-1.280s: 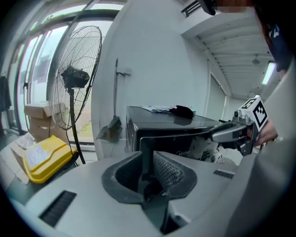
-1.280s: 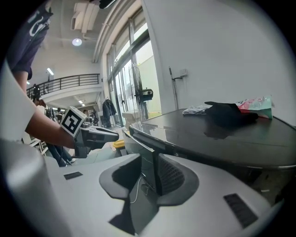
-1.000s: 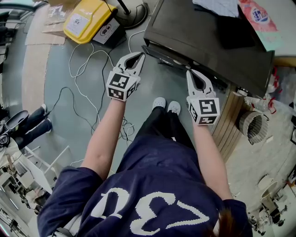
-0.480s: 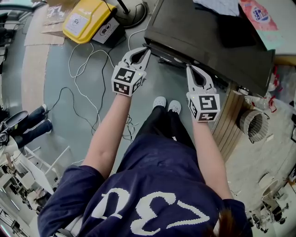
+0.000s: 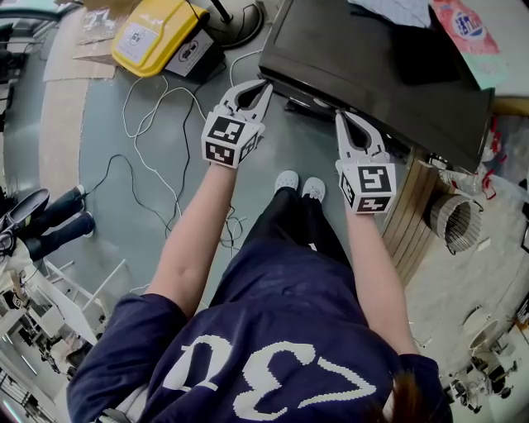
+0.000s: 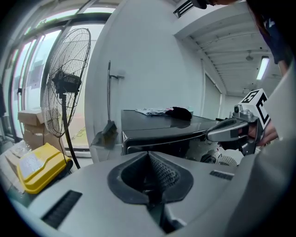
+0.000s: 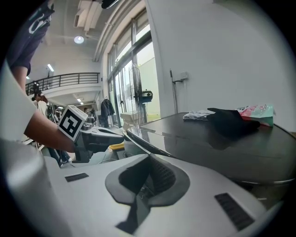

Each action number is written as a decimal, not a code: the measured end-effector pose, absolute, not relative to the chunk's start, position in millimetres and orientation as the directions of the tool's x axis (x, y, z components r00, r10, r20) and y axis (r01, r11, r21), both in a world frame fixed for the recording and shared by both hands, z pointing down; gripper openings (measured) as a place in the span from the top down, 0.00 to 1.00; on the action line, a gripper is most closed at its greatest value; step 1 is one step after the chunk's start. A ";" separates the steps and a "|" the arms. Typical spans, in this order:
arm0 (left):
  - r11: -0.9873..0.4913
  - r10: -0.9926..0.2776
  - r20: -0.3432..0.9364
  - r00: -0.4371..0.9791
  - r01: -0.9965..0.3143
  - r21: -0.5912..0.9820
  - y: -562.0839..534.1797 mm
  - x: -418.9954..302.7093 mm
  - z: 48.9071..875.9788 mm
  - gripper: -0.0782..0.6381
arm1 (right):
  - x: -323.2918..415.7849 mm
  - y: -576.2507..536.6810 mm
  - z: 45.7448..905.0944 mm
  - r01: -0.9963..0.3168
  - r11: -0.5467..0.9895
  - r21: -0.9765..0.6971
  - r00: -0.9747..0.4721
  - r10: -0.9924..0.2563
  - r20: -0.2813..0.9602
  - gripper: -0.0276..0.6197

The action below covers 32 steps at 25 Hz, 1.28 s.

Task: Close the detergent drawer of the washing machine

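The washing machine (image 5: 372,66) has a dark glossy top and fills the upper right of the head view. A dark strip of its front panel (image 5: 307,105) shows under the top's front edge, between the two grippers; I cannot make out the detergent drawer on it. My left gripper (image 5: 266,84) is shut and empty, its tips at the machine's front left corner. My right gripper (image 5: 338,116) is also shut and empty, its tips against the front edge further right. In the left gripper view the front panel (image 6: 157,146) lies just beyond the closed jaws, with the right gripper (image 6: 231,132) to the right.
A yellow case (image 5: 153,33), a fan base (image 5: 240,25) and white cables (image 5: 157,124) lie on the floor to the left. Cloth (image 5: 388,10) and a detergent packet (image 5: 459,25) rest on the machine's top. A ribbed hose (image 5: 450,223) lies to the right.
The left gripper has moved up and to the right, reaching the machine's front left corner. The right gripper has hardly moved. Both stay shut.
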State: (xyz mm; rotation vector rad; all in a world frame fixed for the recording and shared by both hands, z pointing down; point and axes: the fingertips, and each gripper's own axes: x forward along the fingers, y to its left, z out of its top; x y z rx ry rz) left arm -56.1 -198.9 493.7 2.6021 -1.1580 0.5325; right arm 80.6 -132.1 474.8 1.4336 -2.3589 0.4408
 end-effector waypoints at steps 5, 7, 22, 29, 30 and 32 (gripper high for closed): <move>-0.655 -0.665 0.415 0.621 -0.752 0.076 -200.8 -56.2 494.6 0.87 | 76.7 -135.6 475.5 -0.891 0.450 -0.067 -0.431 -0.789 0.439 0.93; -0.654 -0.666 0.415 0.620 -0.753 0.076 -200.9 -56.1 494.8 0.87 | 76.1 -135.7 475.7 -0.889 0.456 -0.049 -0.429 -0.791 0.437 0.93; -0.641 -0.675 0.412 0.611 -0.763 0.080 -204.0 -54.0 495.4 0.87 | 78.2 -138.9 477.4 -0.894 0.445 -0.063 -0.427 -0.797 0.427 0.94; -0.642 -0.676 0.407 0.615 -0.762 0.087 -206.5 -52.4 497.9 0.87 | 80.6 -141.2 480.7 -0.900 0.431 -0.061 -0.414 -0.805 0.424 0.94; -0.638 -0.676 0.409 0.613 -0.765 0.090 -207.5 -52.0 498.0 0.87 | 81.7 -142.0 481.0 -0.904 0.423 -0.063 -0.408 -0.808 0.425 0.94; -0.626 -0.680 0.421 0.601 -0.774 0.094 -213.3 -50.3 498.2 0.87 | 85.7 -145.7 481.8 -0.913 0.400 -0.074 -0.392 -0.815 0.427 0.94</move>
